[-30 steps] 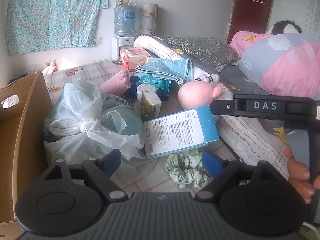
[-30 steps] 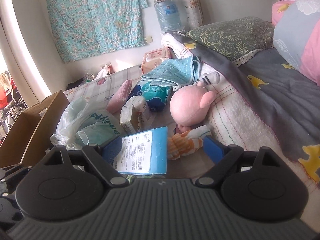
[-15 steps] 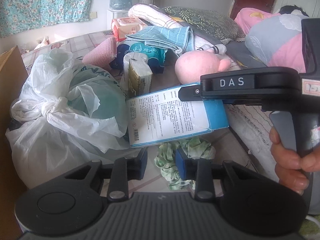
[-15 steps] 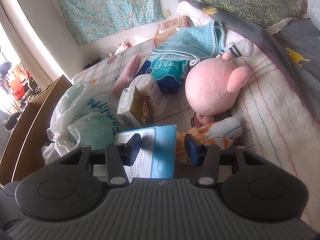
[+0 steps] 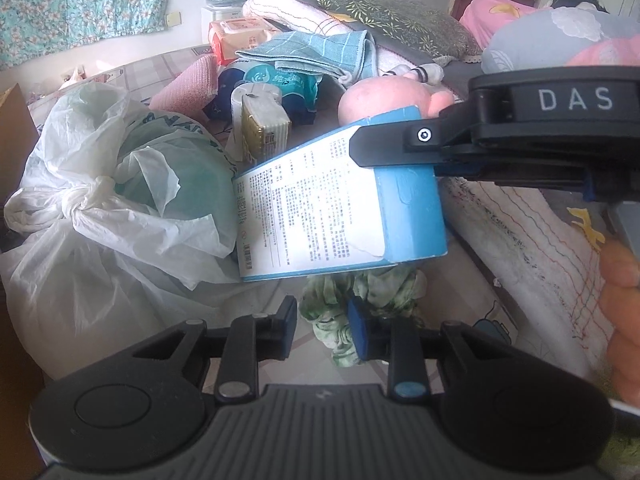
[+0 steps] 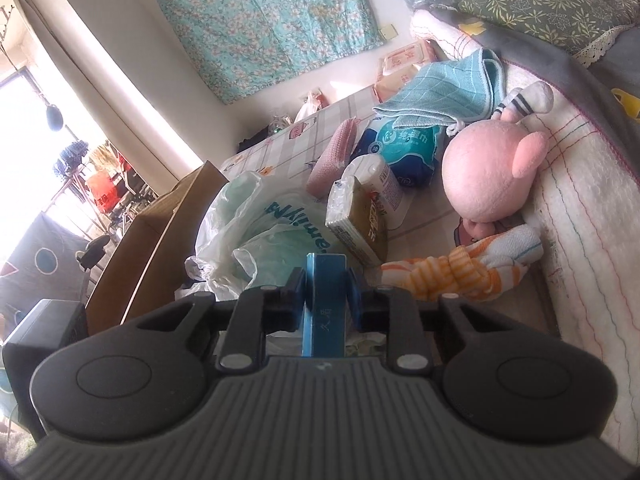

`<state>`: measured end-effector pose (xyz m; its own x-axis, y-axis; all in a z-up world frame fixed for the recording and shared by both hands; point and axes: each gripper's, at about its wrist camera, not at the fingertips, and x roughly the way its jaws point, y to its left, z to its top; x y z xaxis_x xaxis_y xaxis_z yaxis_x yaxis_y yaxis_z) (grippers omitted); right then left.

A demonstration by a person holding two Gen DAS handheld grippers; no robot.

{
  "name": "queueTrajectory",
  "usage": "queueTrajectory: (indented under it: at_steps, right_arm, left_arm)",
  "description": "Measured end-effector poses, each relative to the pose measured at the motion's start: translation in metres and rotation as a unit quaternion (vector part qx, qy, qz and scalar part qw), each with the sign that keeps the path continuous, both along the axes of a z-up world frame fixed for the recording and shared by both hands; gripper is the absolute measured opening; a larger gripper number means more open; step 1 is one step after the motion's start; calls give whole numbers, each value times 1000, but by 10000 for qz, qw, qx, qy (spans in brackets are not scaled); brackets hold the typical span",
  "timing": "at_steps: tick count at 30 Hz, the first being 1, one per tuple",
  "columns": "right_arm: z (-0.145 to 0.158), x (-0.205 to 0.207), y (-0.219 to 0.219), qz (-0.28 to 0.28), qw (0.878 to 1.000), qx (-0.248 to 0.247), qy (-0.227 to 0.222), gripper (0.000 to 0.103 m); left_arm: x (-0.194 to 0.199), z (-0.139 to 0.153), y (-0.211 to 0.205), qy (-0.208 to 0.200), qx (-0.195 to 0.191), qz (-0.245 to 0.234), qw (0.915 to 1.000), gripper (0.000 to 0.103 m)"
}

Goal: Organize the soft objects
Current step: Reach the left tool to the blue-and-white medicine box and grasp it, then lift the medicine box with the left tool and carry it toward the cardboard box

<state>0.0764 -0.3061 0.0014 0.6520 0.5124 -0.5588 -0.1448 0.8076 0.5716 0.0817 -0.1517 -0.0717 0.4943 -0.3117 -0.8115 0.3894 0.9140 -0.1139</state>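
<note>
A blue and white box [image 5: 340, 204] serves as the landmark in a cluttered heap on a bed. The right gripper [image 6: 326, 300] pinches the box by its narrow blue edge, and its jaws are closing on it, pads pressed against both faces; from the left wrist view the same gripper reaches in from the right and clamps the box's upper right corner. Just below the box lies a crumpled green floral cloth [image 5: 360, 300]. The left gripper [image 5: 322, 326] sits at this cloth with its jaws narrow; the right pad is buried in the folds, but whether the cloth is truly pinched cannot be told. To the left of the box is a knotted white plastic bag [image 5: 104, 208]. Behind the box stand a wrapped tissue pack [image 5: 264, 132] and a pink plush toy [image 5: 384, 96]. Beside the box, seen from the right wrist, lies an orange striped towel [image 6: 460, 268].
</note>
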Motion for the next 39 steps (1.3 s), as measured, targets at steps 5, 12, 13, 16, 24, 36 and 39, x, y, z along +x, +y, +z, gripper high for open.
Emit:
queueTrajectory:
  at_steps: [5, 12, 13, 16, 24, 36, 39]
  right_arm:
    - [8, -12, 15, 228, 9997, -27, -118, 21]
    - [13, -31, 33, 478, 9986, -102, -180, 22]
    - [13, -33, 35, 491, 9986, -98, -168, 23]
    - [11, -38, 38, 508, 9987, 8, -74, 23]
    - [-3, -58, 40, 595, 9973, 352, 252, 25]
    - [-13, -74, 17, 159, 9961, -57, 870, 27]
    - [-3, -70, 14, 31, 9972, -196, 720, 27]
  left_arm:
    - [-13, 11, 21, 15, -125, 29, 9999, 31]
    - [-34, 30, 54, -126, -218, 167, 9995, 36]
    - [-37, 32, 59, -132, -235, 179, 9995, 37]
    - [-43, 34, 69, -113, -261, 253, 9993, 37]
    - [-54, 37, 88, -8, -539, 503, 9973, 37]
    - [-41, 15, 84, 282, -591, 447, 9968, 37]
    - [-33, 7, 81, 425, -691, 426, 9958, 37]
